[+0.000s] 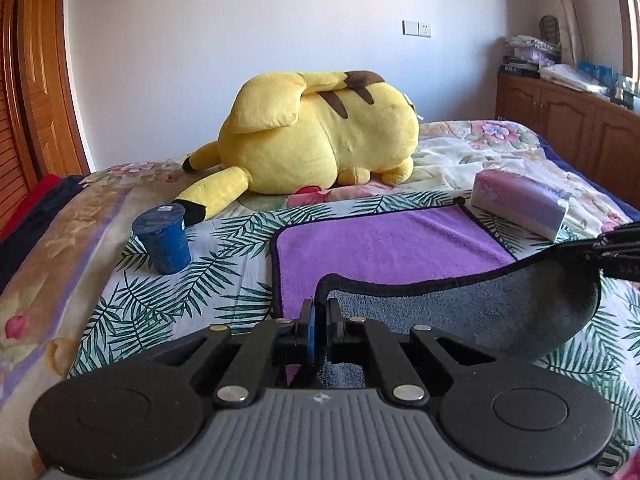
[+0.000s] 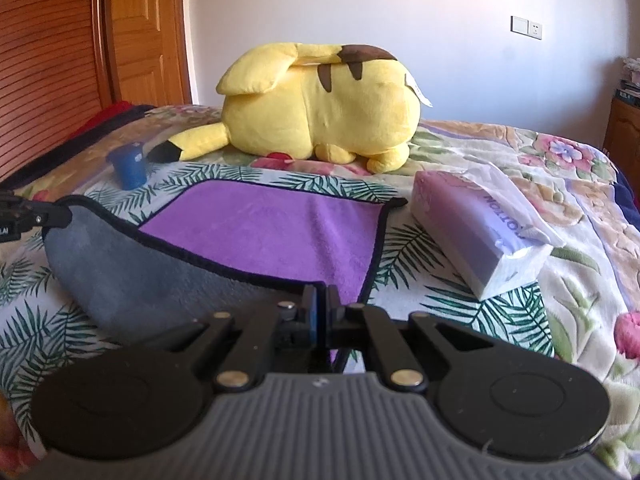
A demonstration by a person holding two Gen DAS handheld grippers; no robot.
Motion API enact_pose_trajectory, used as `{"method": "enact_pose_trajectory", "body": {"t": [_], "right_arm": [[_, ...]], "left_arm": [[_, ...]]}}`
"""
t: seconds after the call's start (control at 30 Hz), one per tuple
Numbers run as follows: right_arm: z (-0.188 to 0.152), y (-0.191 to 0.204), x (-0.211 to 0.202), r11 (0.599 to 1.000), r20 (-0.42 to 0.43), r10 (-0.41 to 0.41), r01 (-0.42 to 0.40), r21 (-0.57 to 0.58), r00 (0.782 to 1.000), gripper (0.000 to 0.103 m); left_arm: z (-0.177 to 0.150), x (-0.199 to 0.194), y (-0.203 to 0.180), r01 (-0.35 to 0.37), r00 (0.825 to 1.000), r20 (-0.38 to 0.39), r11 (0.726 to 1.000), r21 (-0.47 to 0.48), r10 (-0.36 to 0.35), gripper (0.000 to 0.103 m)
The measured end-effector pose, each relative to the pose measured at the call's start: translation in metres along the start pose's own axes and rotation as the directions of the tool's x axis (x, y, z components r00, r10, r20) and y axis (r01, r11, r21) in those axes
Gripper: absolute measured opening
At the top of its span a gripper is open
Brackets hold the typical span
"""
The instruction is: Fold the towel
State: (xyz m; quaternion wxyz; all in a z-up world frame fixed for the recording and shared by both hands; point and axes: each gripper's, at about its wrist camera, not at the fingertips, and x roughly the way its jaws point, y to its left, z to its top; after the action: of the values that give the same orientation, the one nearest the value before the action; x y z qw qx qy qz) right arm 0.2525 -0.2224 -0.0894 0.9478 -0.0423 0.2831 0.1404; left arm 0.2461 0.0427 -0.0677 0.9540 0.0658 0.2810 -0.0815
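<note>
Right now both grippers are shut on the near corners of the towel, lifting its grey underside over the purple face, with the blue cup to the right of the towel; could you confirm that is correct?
Only the cup's side is wrong: the blue cup stands left of the towel, as the left wrist view shows; the tissue pack lies on the right. The left gripper and right gripper are indeed shut on the near corners.

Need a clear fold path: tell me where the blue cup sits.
The blue cup stands on the bed left of the towel, beside the plush toy.

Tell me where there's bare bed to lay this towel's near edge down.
Free: the purple towel face ahead, and leaf sheet between cup and towel. Crowded: tissue pack touches the far right corner; plush blocks beyond.
</note>
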Motion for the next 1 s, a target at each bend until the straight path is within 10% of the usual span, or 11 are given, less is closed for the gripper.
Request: {"method": "enact_pose_trajectory", "body": {"t": [1.0], "right_arm": [[0.056,-0.013,0.010,0.999,0.138,-0.020,0.026,-0.048,0.990,0.004]], "left_arm": [[0.064,0.021,0.004,-0.051,0.993,0.107,0.997,0.049,0.046,0.005]]}}
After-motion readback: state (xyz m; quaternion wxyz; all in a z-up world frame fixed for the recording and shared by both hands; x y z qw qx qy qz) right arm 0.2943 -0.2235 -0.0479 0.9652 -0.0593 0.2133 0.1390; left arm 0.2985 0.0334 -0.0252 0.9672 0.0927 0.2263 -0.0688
